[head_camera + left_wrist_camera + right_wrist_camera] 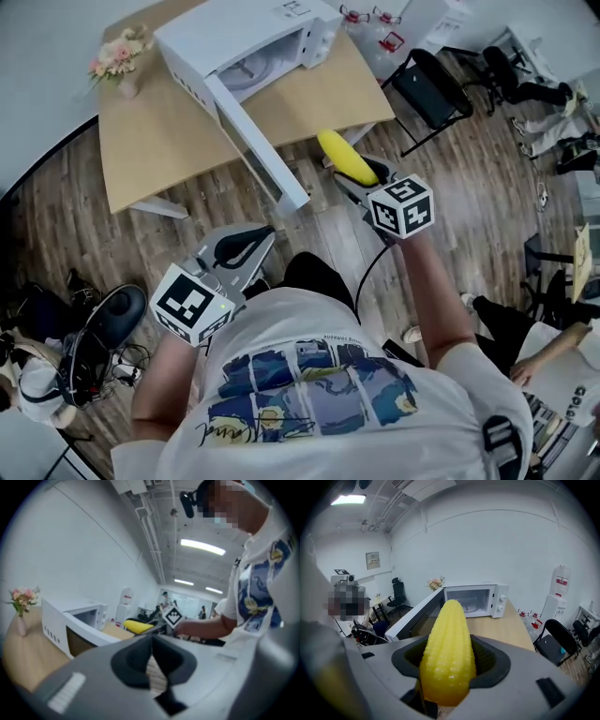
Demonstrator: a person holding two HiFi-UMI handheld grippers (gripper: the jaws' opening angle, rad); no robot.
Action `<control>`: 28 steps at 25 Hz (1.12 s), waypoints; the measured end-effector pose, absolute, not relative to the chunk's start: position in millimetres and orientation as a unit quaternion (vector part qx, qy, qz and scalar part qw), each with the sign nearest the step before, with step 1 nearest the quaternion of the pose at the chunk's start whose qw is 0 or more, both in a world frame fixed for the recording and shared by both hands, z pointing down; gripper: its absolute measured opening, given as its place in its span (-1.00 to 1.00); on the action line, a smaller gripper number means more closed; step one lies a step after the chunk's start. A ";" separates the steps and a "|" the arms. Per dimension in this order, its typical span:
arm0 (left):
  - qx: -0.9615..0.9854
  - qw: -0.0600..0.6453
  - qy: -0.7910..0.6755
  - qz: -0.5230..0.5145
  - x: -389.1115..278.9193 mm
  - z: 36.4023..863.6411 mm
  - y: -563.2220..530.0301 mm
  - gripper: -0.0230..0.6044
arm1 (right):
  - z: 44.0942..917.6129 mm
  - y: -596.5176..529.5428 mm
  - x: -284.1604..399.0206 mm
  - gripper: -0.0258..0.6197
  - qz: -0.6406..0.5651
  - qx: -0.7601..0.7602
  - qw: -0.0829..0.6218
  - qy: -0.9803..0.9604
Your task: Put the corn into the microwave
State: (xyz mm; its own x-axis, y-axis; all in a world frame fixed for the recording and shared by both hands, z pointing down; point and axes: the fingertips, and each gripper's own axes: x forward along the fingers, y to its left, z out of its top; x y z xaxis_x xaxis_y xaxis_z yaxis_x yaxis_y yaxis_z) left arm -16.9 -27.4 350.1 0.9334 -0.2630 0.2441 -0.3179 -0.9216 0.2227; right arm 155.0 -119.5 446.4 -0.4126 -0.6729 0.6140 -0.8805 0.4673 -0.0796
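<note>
A yellow corn cob point(346, 157) point(449, 651) sits clamped in my right gripper point(354, 181), held above the floor just short of the table's front edge. The white microwave point(246, 47) point(474, 600) stands on the wooden table point(159, 141) with its door point(257, 141) swung wide open toward me, and the cavity shows. Lower left, beside the person's body, my left gripper point(246, 251) point(151, 660) hangs shut with nothing in it. The corn point(137, 626) and microwave point(70, 623) also appear in the left gripper view.
A small vase of pink flowers point(122, 58) stands at the table's left corner. A black folding chair point(429, 89) is right of the table. Office chairs and cables point(98, 342) lie on the wooden floor at the left. Another person point(553, 361) sits at the lower right.
</note>
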 end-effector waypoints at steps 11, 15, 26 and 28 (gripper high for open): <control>0.974 0.119 -0.165 0.097 6.4 337.3 -105.8 -0.89 | 495.9 -253.2 125.6 -0.16 0.186 0.433 0.304 -0.828; 0.970 0.120 -0.189 0.099 21.6 330.1 -130.4 -0.89 | 509.5 -303.0 122.4 -0.16 0.177 0.413 0.319 -0.835; 0.943 0.165 -0.267 0.109 45.0 346.0 -171.3 -0.89 | 569.5 -408.2 105.7 -0.16 0.184 0.382 0.331 -0.843; 0.938 0.170 -0.281 0.112 46.8 348.5 -174.9 -0.89 | 578.1 -425.1 102.1 -0.16 0.183 0.382 0.332 -0.843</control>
